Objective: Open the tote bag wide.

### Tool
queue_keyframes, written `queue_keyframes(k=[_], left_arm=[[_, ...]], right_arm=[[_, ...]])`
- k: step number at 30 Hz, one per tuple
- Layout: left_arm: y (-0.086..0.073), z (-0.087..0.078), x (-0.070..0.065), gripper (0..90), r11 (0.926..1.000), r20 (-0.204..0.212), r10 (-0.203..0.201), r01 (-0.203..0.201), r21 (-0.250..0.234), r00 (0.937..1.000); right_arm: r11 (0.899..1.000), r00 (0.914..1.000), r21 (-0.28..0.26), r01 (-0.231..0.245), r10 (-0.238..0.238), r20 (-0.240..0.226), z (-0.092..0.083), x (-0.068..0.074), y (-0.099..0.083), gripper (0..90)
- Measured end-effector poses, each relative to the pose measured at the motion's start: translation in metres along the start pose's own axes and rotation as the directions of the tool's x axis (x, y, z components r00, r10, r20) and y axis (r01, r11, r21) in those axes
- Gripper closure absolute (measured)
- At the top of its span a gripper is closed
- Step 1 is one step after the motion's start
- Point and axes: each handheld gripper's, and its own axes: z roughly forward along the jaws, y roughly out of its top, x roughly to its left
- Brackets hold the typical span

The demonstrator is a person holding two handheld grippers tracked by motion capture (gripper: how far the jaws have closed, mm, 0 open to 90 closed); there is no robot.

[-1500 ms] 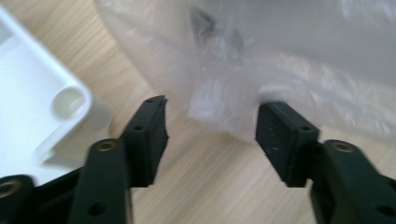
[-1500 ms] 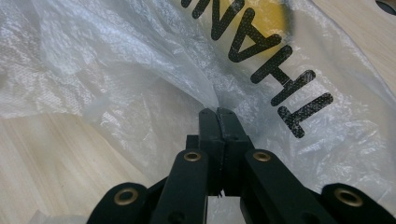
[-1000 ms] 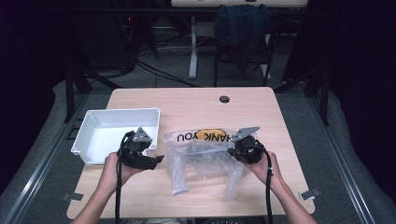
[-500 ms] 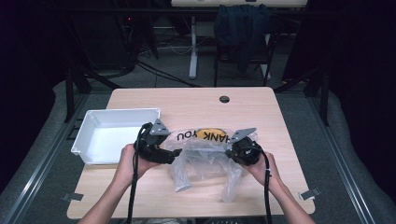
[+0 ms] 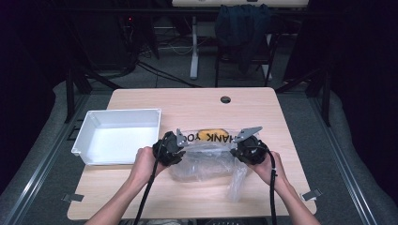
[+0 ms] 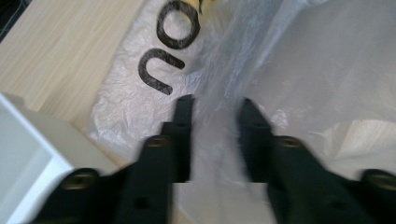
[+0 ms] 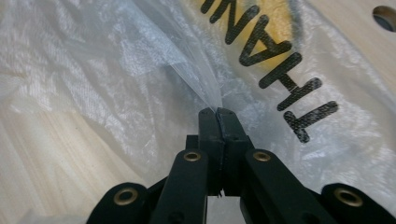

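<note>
Thin, soft, slippery plastic bag (image 5: 206, 157) lies on tabletop (image 5: 281, 126) beside white bin (image 5: 89, 136). R hand-held gripper (image 7: 217, 111) pinches its film; L hand-held gripper (image 6: 214, 105), jaws just closing, film between, not yet clamped. Grip at rim.

High view overhead, facing forward; claw views close, sharing bag (image 5: 206, 157).

White bin (image 5: 117, 124) sits left on wood table (image 5: 281, 117), cable hole (image 5: 225, 100) at far edge.

A dim lab: cables (image 5: 155, 70) snake across the floor at upper left, a lone desk (image 5: 197, 197) fenced by metal rails (image 5: 37, 187).
</note>
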Motion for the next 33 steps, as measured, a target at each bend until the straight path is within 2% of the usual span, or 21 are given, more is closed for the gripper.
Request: queue_keyframes(k=[2, 5, 7, 8, 12, 20, 22, 24, 25, 26, 27, 28, 29, 31, 33], left_arm=[[-0.001, 0.006, -0.001, 86.7, 0.9999, 0.015, 0.004, -0.004, 0.015, 0.9999], [-0.001, 0.009, 0.0, 87.2, 0.9999, 0.022, -0.007, 0.007, 0.013, 0.9997], [-0.002, 0.009, 0.0, 87.5, 0.9999, 0.011, -0.011, 0.011, 0.008, 0.9999], [-0.002, 0.009, 0.001, 87.6, 0.9999, 0.007, -0.01, 0.01, 0.01, 0.9999], [-0.003, 0.008, 0.002, 87.8, 0.9998, -0.003, -0.019, 0.019, -0.003, 0.9998], [0.0, 0.002, 0.001, 87.8, 0.9996, -0.035, 0.006, -0.007, -0.026, 0.9994], [0.001, 0.002, 0.002, 87.8, 0.9994, -0.035, -0.003, 0.002, -0.036, 0.9994], [0.004, 0.002, 0.002, 87.8, 0.999, -0.045, -0.006, 0.004, -0.045, 0.999], [0.006, 0.002, 0.004, 87.8, 0.9991, -0.041, -0.005, 0.004, -0.042, 0.9991], [0.007, 0.003, 0.004, 87.8, 0.999, -0.048, -0.009, 0.006, -0.044, 0.9988], [0.009, 0.005, 0.006, 87.9, 0.9988, -0.048, -0.018, 0.015, -0.046, 0.9987], [0.01, 0.007, 0.007, 87.9, 0.9986, -0.042, -0.028, 0.026, -0.047, 0.9987], [0.01, 0.01, 0.008, 87.9, 0.9985, -0.038, -0.035, 0.033, -0.044, 0.9987], [0.01, 0.015, 0.01, 87.9, 0.9974, -0.02, -0.059, 0.058, -0.043, 0.9981], [0.01, 0.017, 0.011, 87.8, 0.9968, -0.002, -0.07, 0.07, -0.04, 0.9976]], right_arm=[[1.0, 0.9994, 0.004, 0.012, -0.012, 0.031, -0.001, -0.001, 0.0, 88.7], [0.999, 0.9966, 0.037, 0.024, -0.027, 0.078, 0.001, -0.002, 0.0, 85.2], [0.997, 0.9919, 0.072, 0.035, -0.043, 0.119, 0.005, -0.002, -0.001, 83.2], [0.994, 0.9856, 0.102, 0.035, -0.052, 0.161, 0.008, -0.003, -0.003, 81.3], [0.993, 0.9808, 0.119, 0.017, -0.04, 0.191, 0.01, -0.007, -0.005, 80.8], [0.988, 0.9547, 0.15, 0.041, -0.083, 0.286, 0.005, -0.009, -0.005, 79.5], [0.991, 0.9479, 0.132, 0.032, -0.072, 0.31, 0.001, -0.011, -0.004, 77.9], [0.993, 0.9382, 0.118, 0.029, -0.068, 0.339, -0.003, -0.014, -0.003, 76.2], [0.995, 0.9317, 0.095, 0.015, -0.048, 0.36, -0.004, -0.017, -0.001, 74.3], [0.995, 0.9317, 0.095, 0.015, -0.048, 0.36, -0.004, -0.017, -0.001, 74.3], [0.996, 0.9327, 0.09, -0.02, -0.013, 0.36, 0.003, -0.024, -0.001, 69.1], [0.994, 0.9387, 0.098, -0.046, 0.009, 0.345, 0.009, -0.029, -0.001, 66.3], [0.994, 0.9387, 0.098, -0.046, 0.009, 0.345, 0.009, -0.029, -0.001, 66.3], [0.991, 0.9566, 0.107, -0.077, 0.044, 0.288, 0.016, -0.036, -0.002, 59.2], [0.993, 0.9726, 0.086, -0.079, 0.058, 0.225, 0.013, -0.034, -0.002, 50.5]])
